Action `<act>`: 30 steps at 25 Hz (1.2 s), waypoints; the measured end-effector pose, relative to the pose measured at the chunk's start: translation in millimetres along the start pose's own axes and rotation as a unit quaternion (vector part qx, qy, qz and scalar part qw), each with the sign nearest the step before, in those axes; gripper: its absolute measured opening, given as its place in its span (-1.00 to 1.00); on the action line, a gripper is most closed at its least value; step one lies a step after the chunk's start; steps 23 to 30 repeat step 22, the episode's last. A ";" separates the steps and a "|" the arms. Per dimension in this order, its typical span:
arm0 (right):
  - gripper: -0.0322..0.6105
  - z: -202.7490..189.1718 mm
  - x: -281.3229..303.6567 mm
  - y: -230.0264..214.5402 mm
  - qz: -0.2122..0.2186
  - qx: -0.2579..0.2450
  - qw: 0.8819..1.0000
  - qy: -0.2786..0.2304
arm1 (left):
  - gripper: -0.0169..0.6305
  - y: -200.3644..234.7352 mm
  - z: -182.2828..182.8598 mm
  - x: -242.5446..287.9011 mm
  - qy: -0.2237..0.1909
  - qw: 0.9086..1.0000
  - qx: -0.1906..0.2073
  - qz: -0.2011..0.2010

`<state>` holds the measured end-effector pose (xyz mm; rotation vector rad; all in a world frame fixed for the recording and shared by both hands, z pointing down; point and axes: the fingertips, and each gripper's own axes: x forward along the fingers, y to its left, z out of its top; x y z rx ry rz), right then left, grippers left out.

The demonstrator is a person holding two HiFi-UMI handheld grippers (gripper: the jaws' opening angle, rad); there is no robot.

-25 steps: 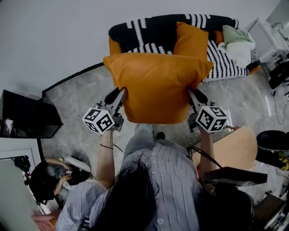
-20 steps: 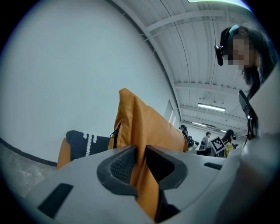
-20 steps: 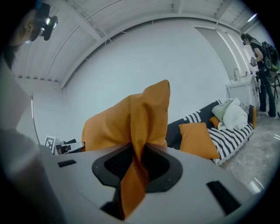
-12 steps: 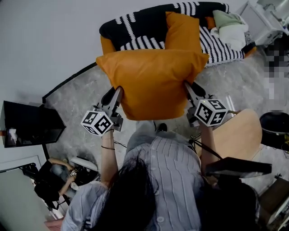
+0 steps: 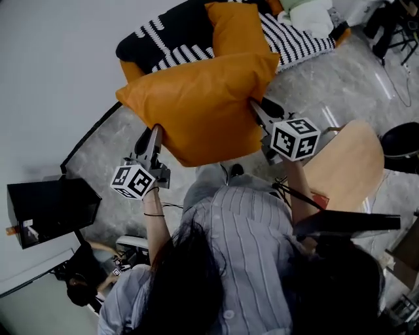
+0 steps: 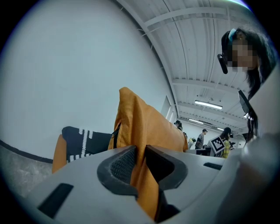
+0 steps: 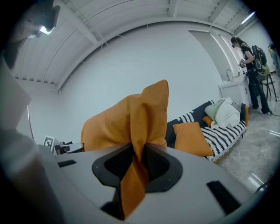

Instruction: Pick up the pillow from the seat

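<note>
A large orange pillow [image 5: 200,105] hangs in the air between both grippers, well off the sofa seat [image 5: 298,42]. My left gripper [image 5: 156,132] is shut on the pillow's left edge; in the left gripper view the orange fabric [image 6: 140,131] is pinched between the jaws of my left gripper [image 6: 140,162]. At the pillow's right edge my right gripper [image 5: 254,108] is shut too, with a fold of the pillow [image 7: 140,118] running down between the pads of my right gripper [image 7: 139,161]. A second, smaller orange pillow [image 5: 237,29] stays on the sofa.
The sofa carries a black and white striped throw [image 5: 163,33] and a pale bundle of cloth [image 5: 313,12]. A wooden chair [image 5: 344,167] stands at my right. A black cabinet [image 5: 49,209] is at the left, on the marbled floor [image 5: 105,157]. People stand far off [image 7: 249,74].
Both grippers and the held pillow have shifted left and up in the head view, and the sofa has slid toward the top edge. The grips look the same.
</note>
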<state>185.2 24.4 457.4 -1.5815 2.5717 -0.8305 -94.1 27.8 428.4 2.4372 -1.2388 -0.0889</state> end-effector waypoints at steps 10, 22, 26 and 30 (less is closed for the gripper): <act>-0.62 -0.4 0.9 -1.3 -0.002 -0.002 1.000 0.002 | -0.70 0.6 2.2 3.1 -0.003 1.000 0.003 -0.002; -0.62 -4.3 8.1 3.7 0.007 -0.007 1.000 0.014 | -0.70 6.1 2.0 -5.1 -0.013 1.000 -0.002 0.011; -0.62 -4.3 8.1 3.7 0.007 -0.007 1.000 0.014 | -0.70 6.1 2.0 -5.1 -0.013 1.000 -0.002 0.011; -0.62 -4.3 8.1 3.7 0.007 -0.007 1.000 0.014 | -0.70 6.1 2.0 -5.1 -0.013 1.000 -0.002 0.011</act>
